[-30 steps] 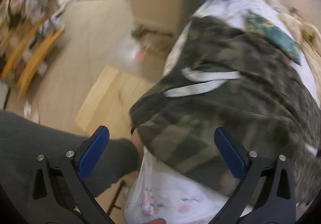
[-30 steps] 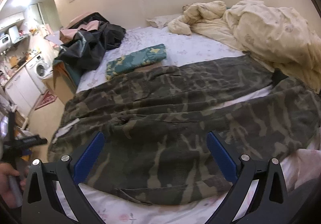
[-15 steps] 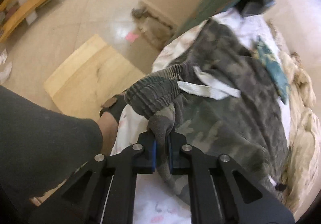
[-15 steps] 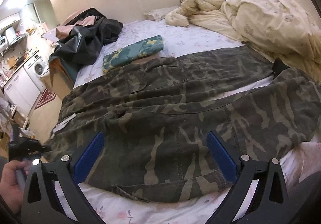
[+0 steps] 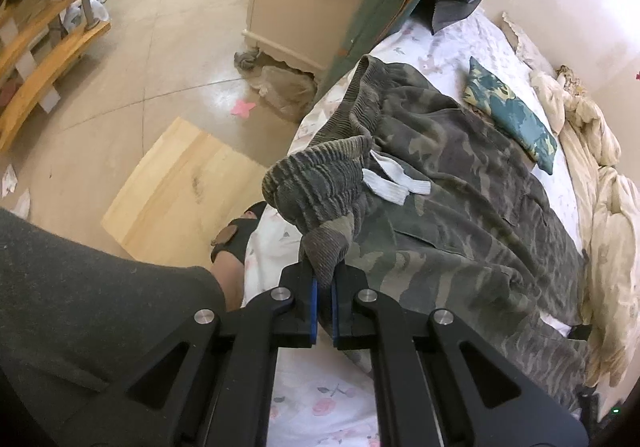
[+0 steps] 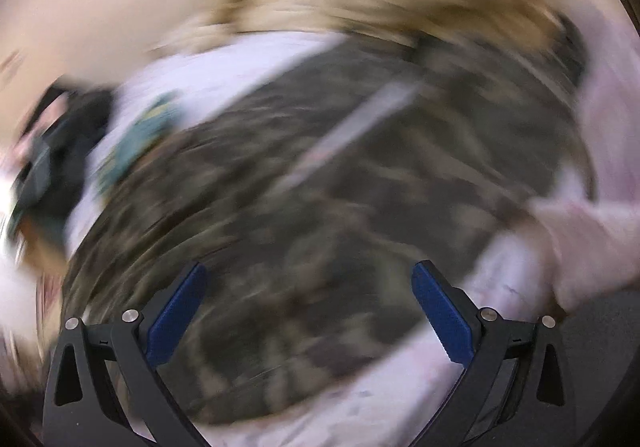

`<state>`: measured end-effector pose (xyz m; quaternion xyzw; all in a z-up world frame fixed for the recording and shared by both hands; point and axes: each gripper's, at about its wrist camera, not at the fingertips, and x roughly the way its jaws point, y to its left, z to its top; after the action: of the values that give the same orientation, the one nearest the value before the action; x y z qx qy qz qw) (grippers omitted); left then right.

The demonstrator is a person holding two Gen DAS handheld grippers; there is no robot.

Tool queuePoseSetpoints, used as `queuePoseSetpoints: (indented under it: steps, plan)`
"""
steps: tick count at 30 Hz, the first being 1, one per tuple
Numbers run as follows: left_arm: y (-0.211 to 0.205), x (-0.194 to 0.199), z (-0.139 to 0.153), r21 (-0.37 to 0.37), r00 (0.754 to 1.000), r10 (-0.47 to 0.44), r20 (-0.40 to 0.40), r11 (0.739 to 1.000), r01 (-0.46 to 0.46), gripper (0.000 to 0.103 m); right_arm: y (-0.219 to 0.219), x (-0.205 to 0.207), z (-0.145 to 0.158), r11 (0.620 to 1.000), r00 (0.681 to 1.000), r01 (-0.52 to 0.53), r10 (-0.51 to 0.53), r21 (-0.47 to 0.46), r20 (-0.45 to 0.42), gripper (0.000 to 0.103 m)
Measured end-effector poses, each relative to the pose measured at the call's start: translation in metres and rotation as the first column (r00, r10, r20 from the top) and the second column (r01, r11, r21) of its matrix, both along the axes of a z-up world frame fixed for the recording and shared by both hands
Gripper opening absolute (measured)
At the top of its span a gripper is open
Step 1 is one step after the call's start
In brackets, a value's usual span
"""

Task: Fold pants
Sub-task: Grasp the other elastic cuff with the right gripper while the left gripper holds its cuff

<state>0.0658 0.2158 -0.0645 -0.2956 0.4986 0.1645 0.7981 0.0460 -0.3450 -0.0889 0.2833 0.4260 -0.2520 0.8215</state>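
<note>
Duvet (image 5: 612,215) crowds bed's far side (heaped).

Pants (image 5: 460,183) on bed (image 5: 320,399) (cushion (image 5: 512,115) behind)

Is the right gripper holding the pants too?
No, the right gripper is wide open above the camouflage pants with nothing between its blue fingers.
</note>
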Motion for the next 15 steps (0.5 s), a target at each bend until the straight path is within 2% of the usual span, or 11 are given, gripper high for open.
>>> queuePoseSetpoints:
  steps: [1, 2, 5, 7, 9, 11, 12, 13, 15]
  plan:
    - [-0.001, -0.001, 0.0, -0.003, 1.0, 0.002, 0.0, 1.0, -0.002, 0.003, -0.023, -0.003, -0.008, 0.996, 0.995, 0.094, -0.093, 0.003, -0.033, 0.1]
    - [-0.001, -0.001, 0.001, -0.003, 1.0, 0.0, 0.002, 1.0, 0.0, 0.003, -0.036, -0.004, -0.013, 0.99, 0.989, 0.141, -0.141, -0.003, -0.053, 0.09]
    - [-0.004, 0.003, 0.003, 0.016, 1.0, -0.018, 0.012, 1.0, 0.018, 0.003, -0.085, -0.006, -0.029, 0.955, 0.947, 0.295, -0.297, -0.038, -0.122, 0.077]
    - [-0.004, 0.006, 0.004, 0.012, 1.0, -0.023, 0.011, 1.0, 0.022, 0.003, -0.1, -0.006, -0.033, 0.928, 0.916, 0.352, -0.369, -0.124, -0.158, 0.075]
    - [-0.004, 0.008, 0.005, 0.009, 1.0, -0.024, 0.015, 1.0, 0.024, 0.003, -0.117, -0.007, -0.041, 0.906, 0.886, 0.397, -0.42, -0.145, -0.199, 0.075]
    - [-0.003, 0.009, 0.005, 0.009, 0.999, -0.028, 0.014, 1.0, 0.028, 0.003, -0.129, -0.004, -0.042, 0.897, 0.879, 0.405, -0.436, -0.176, -0.196, 0.075]
    - [-0.003, 0.009, 0.004, 0.007, 1.0, -0.028, 0.013, 1.0, 0.028, 0.003, -0.137, 0.001, -0.037, 0.877, 0.865, 0.404, -0.458, -0.259, -0.204, 0.075]
    - [-0.003, 0.009, 0.004, 0.007, 0.999, -0.033, 0.011, 0.999, 0.032, 0.003, -0.142, 0.003, -0.033, 0.862, 0.855, 0.415, -0.479, -0.292, -0.199, 0.075]
    - [-0.004, 0.01, 0.004, 0.012, 0.999, -0.041, 0.01, 0.999, 0.041, 0.003, -0.161, 0.002, -0.023, 0.839, 0.841, 0.463, -0.518, -0.287, -0.159, 0.075]
